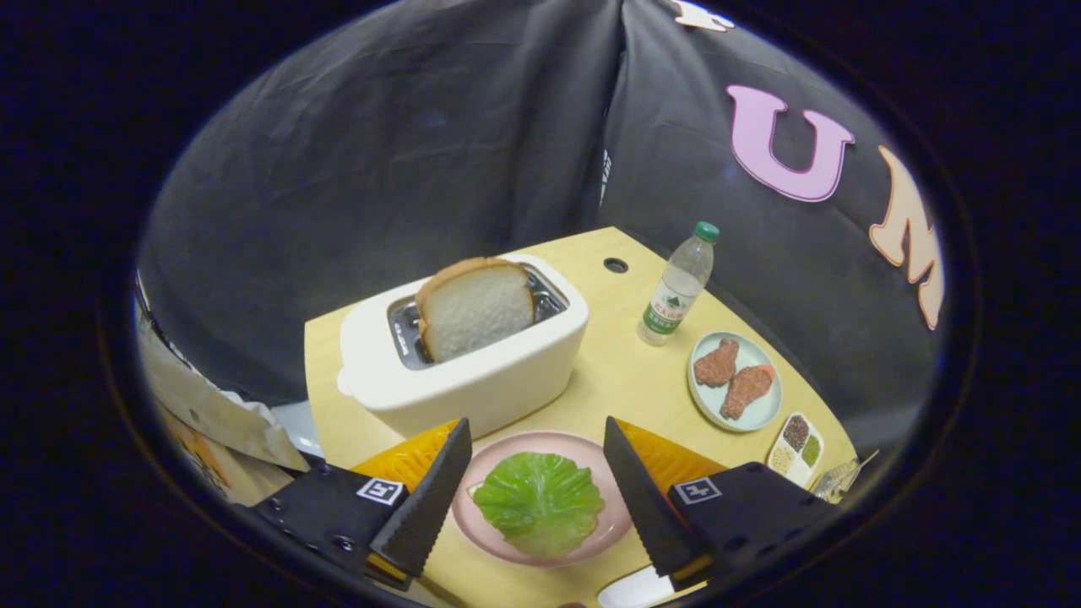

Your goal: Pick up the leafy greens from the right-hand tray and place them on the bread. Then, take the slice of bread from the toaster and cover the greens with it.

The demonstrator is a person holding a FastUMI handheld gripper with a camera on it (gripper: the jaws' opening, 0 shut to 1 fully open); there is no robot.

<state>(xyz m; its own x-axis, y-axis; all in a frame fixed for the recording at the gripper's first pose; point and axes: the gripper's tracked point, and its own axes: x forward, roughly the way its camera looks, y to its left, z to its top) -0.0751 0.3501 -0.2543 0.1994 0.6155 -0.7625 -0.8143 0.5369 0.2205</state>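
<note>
A green leafy piece lies flat on a pink plate, directly between my two fingers. My gripper is open and hovers above the plate, one finger on each side of the leaf and touching nothing. What lies under the leaf is hidden. Beyond the fingertips stands a white toaster with a slice of bread sticking up out of its slot, tilted a little.
An orange mat lies under the pink plate on the yellow table. A water bottle stands right of the toaster. Nearer on the right are a pale blue plate with two brown meat pieces and a small divided dish.
</note>
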